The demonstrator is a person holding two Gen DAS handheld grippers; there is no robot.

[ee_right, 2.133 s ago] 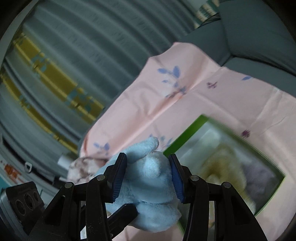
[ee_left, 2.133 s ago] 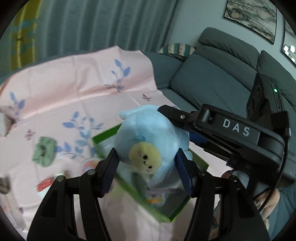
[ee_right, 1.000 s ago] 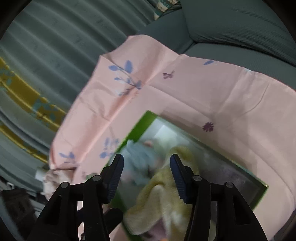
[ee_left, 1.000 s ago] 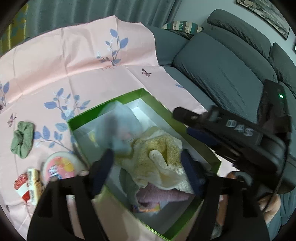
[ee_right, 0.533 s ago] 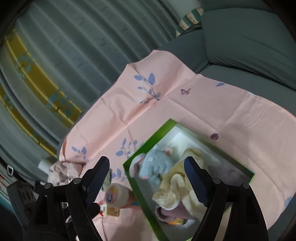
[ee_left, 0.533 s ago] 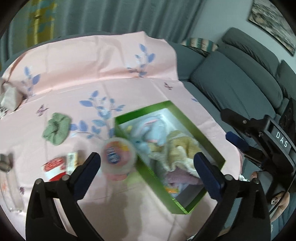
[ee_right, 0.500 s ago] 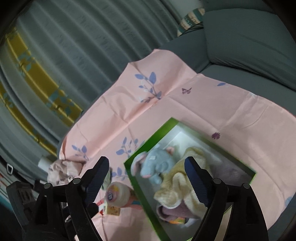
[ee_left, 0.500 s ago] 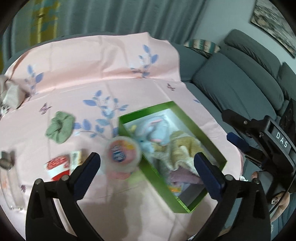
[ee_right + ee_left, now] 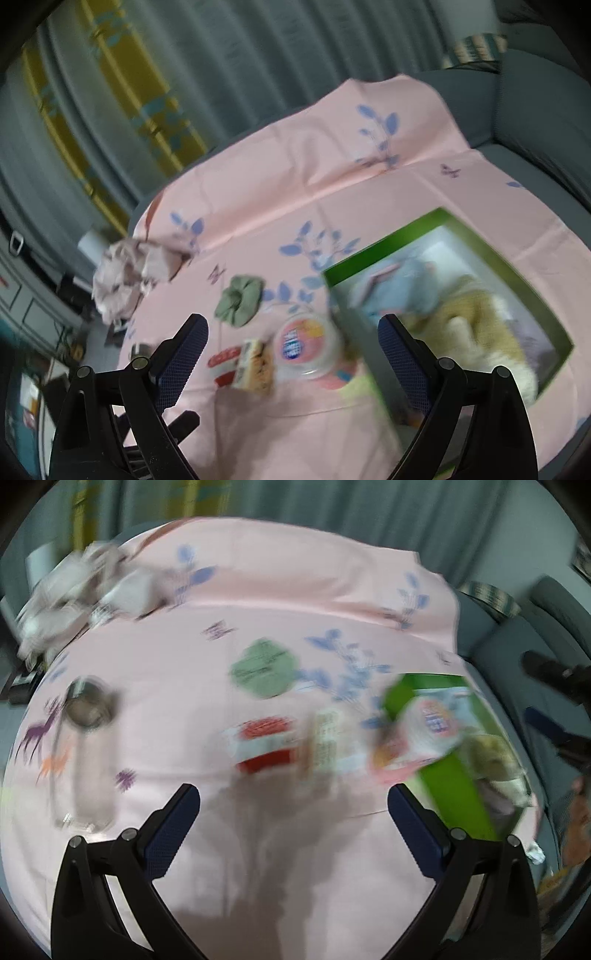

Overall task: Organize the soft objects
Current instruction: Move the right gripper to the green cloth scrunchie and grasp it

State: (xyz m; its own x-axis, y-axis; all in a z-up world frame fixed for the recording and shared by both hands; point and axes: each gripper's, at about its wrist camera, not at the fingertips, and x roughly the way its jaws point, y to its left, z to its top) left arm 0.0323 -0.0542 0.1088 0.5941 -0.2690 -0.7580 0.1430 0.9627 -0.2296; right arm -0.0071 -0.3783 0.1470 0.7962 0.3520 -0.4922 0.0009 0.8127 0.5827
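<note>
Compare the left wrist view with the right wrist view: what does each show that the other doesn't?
Only the left wrist view shows the clear glass jar lying near the cloth's left edge, and the right gripper's dark body at its right border. Only the right wrist view shows the blue plush toy inside the green box. Both share the green scrunchie, round pink tub, red-and-white packet, crumpled pink cloth and empty fingers.

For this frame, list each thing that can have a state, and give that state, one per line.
Left gripper: open, nothing between the fingers.
Right gripper: jaws opening, nothing between them.
Green box: lidless, holding soft items.
Blue plush toy: lying inside the box.
Yellow towel: bunched up in the box.
Green scrunchie: outside the box, on the pink cloth.
Round tub: lidded, beside the box.
</note>
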